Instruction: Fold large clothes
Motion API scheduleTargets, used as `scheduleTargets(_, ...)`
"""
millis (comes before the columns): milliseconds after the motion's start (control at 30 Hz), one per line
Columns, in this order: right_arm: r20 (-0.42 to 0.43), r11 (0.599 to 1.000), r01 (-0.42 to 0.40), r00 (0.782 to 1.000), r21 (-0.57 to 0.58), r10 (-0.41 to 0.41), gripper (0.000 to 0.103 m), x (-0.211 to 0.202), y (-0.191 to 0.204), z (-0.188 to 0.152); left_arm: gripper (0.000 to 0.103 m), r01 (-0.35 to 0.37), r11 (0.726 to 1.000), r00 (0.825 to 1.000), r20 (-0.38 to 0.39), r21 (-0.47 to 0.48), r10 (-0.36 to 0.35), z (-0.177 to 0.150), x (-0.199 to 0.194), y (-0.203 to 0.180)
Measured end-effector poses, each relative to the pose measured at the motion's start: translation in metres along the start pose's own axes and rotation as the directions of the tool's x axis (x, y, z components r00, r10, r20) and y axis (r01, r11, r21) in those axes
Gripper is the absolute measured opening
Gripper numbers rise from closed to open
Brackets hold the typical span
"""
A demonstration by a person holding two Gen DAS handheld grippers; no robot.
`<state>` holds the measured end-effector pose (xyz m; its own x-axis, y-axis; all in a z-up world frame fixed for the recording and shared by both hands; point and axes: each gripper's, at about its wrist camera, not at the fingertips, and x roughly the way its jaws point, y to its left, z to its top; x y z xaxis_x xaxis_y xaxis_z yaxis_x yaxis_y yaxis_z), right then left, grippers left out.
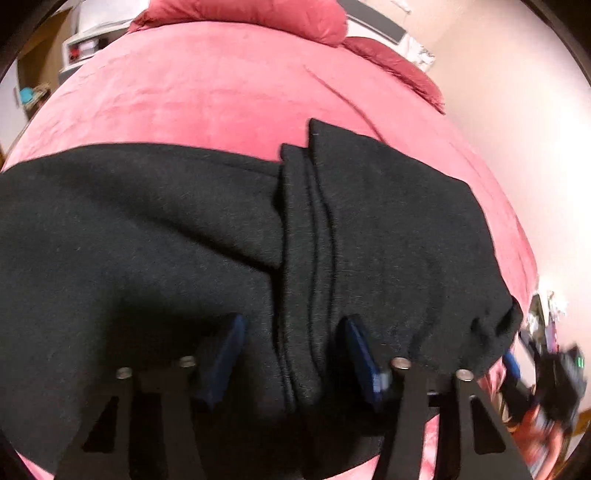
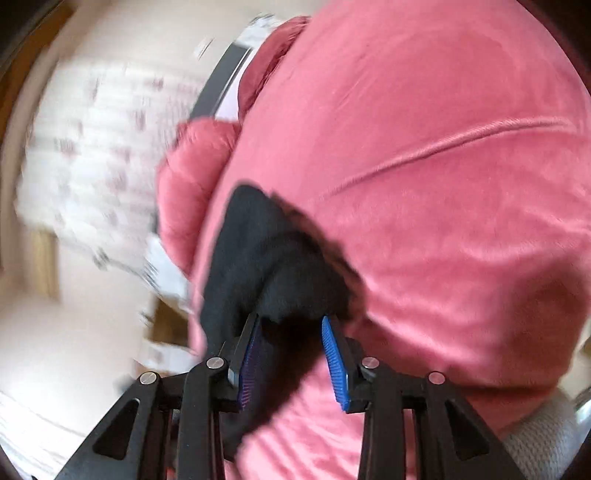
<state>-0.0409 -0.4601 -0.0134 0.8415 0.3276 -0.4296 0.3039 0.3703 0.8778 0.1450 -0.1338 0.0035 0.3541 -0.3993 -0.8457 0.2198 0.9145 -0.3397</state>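
Observation:
A large black garment [image 1: 147,236] lies spread over a pink bed [image 1: 207,92]. A thick, several-layered fold [image 1: 306,236] runs down its middle. My left gripper [image 1: 294,321] points down at it, and its blue pads [image 1: 225,354] straddle this fold with a gap showing on each side. In the right wrist view a bunched corner of the black garment [image 2: 266,251] sticks out over the pink cover [image 2: 424,184]. My right gripper [image 2: 291,321] is shut on that bunch at its tips. The view is blurred by motion.
A pink pillow [image 1: 258,14] and a folded pink quilt [image 1: 399,70] sit at the head of the bed. A pale wall [image 1: 517,129] runs along its right side. White furniture [image 1: 85,44] stands at the far left. Blurred white patterned cloth [image 2: 96,158] lies beyond the bed edge.

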Motion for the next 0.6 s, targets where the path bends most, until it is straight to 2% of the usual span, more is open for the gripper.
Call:
scheduleTargets(67, -0.001, 0.996, 0.001, 1.0, 0.089, -0.001, 0.036, 0.002, -0.006, 0.017, 0.04, -0.003, 0.998, 1.0, 0.01, 0.06, 0.003, -0.001, 0.0, -0.009)
scheduleTargets(100, 0.007, 0.993, 0.029, 1.0, 0.112, -0.03, 0.036, 0.003, -0.006, 0.029, 0.039, -0.016, 0.996, 1.0, 0.017, 0.093, 0.015, -0.002, 0.0, -0.014)
scheduleTargets(167, -0.004, 0.994, 0.077, 0.997, 0.072, -0.077, 0.036, 0.011, 0.0, 0.048, 0.036, -0.06, 0.984, 0.998, 0.041, 0.166, 0.053, -0.007, -0.001, -0.024)
scheduleTargets(233, -0.101, 0.993, 0.118, 0.988, 0.02, -0.116, 0.036, 0.027, 0.011, 0.064, 0.036, -0.075, 0.981, 0.996, 0.055, 0.177, 0.066, -0.011, -0.002, -0.027)
scheduleTargets(300, -0.149, 0.986, 0.156, 0.975, -0.054, -0.162, 0.036, 0.05, 0.024, 0.076, 0.036, -0.065, 0.986, 0.997, 0.061, 0.154, 0.057, -0.014, -0.001, -0.026)
scheduleTargets(433, -0.242, 0.973, 0.221, 0.942, -0.064, -0.23, 0.034, 0.058, 0.012, 0.068, 0.037, -0.059, 0.987, 0.997, 0.063, 0.148, 0.05, -0.022, -0.003, -0.018)
scheduleTargets(533, -0.213, 0.942, 0.321, 0.918, -0.104, -0.336, 0.033, 0.05, 0.001, 0.049, 0.038, -0.064, 0.986, 0.996, 0.073, 0.151, 0.053, -0.022, 0.002, -0.017)
scheduleTargets(600, -0.191, 0.934, 0.333, 0.916, -0.128, -0.353, 0.031, 0.037, -0.007, 0.027, 0.038, -0.067, 0.986, 0.995, 0.078, 0.154, 0.056, -0.014, 0.01, -0.023)
